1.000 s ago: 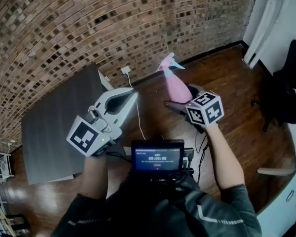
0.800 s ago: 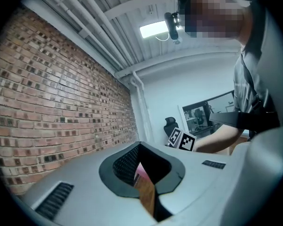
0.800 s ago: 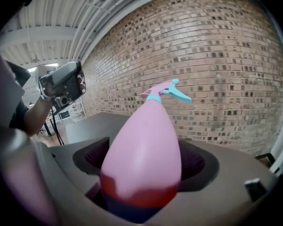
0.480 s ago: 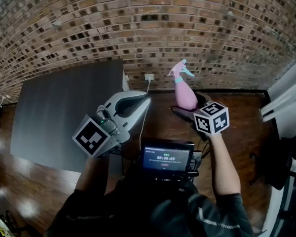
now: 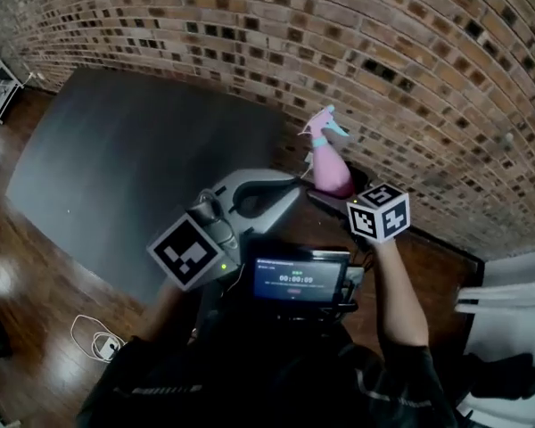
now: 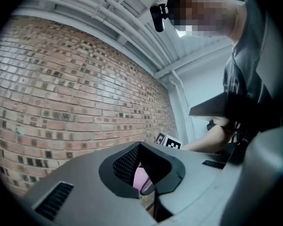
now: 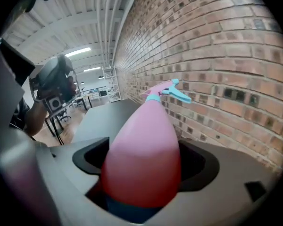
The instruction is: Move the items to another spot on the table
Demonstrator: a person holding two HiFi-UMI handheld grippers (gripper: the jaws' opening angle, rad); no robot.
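While both are held up in the air at the right side of a dark grey rectangular desk (image 5: 134, 159), the two tongs differ. The right tongs (image 7: 144, 166) are closed on the lower body of a pink plastic spray bottle (image 7: 144, 140), with black pads pressing it from either side. The bottle stands roughly upright in that grip. Its turquoise trigger head (image 7: 172, 91) points away from the desk, toward the red-brown brick wall (image 5: 410, 69).

The left tongs (image 5: 292, 187) have their jaws drawn together with the tips meeting and nothing gripped. In the left gripper view, a sliver of the pink bottle and some brick show through the dark opening behind the tips.

The bottle is off the desk's right edge, clear of the desk top and not resting on anything. The left tongs hang between the bottle and that edge, just beside the bottle.

The brick wall runs along the desk's far side. A brown wooden floor (image 5: 36, 328) lies on the near side of the desk, and a loose white cable (image 5: 96, 341) lies on it. A small black screen (image 5: 299, 279) sits at the person's chest, on the near right of the desk.
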